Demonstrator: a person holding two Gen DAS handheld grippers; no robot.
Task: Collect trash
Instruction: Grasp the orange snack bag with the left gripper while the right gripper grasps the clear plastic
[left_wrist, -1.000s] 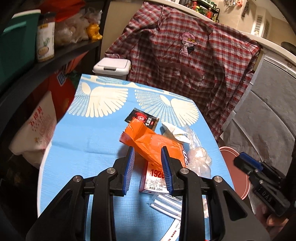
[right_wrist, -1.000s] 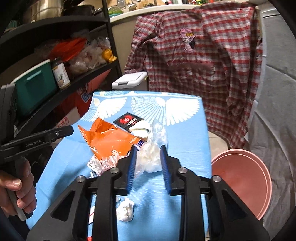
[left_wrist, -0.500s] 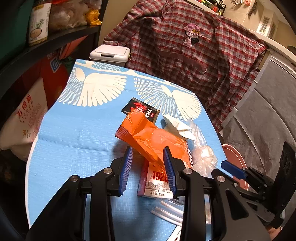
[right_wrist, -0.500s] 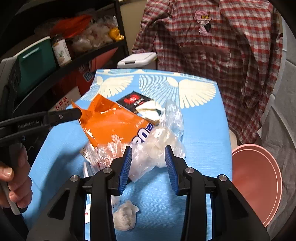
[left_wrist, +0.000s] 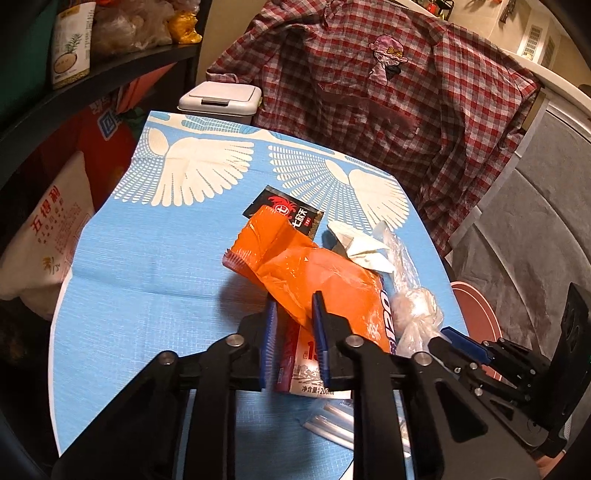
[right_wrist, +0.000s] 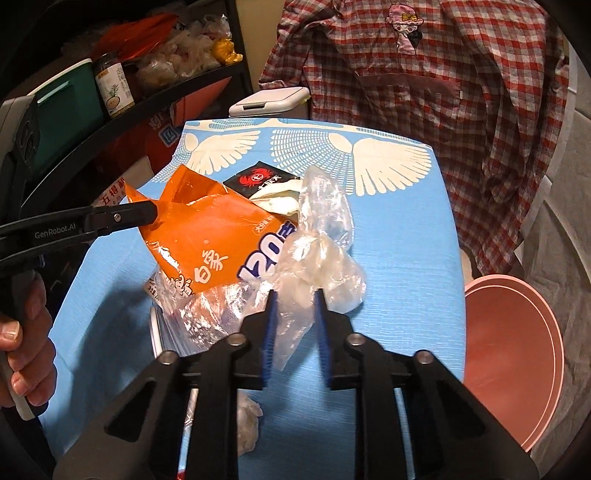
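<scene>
1. The left gripper had its two blue pads close together, with the lower edge of the orange wrapper between them; the pads seemed to press on it, so the wrapper was pinched.
2. In the right wrist view the tip of this same gripper touched the far left corner of the orange wrapper, which stood lifted over the other trash.
3. Under the wrapper, just behind the left jaws, lay a small carton with red print.
4. The right gripper had its jaws narrowly apart, and the clear plastic bag sat between the pads; whether they really squeezed it I cannot tell.
5. Beyond both jaws lay a black sachet and a crumpled white paper, touching the wrapper.
6. A white tissue ball lay below the right jaws, near to the camera.
7. All rested on a blue tablecloth with white wings; a pink round lid was at the right of the jaws.
</scene>
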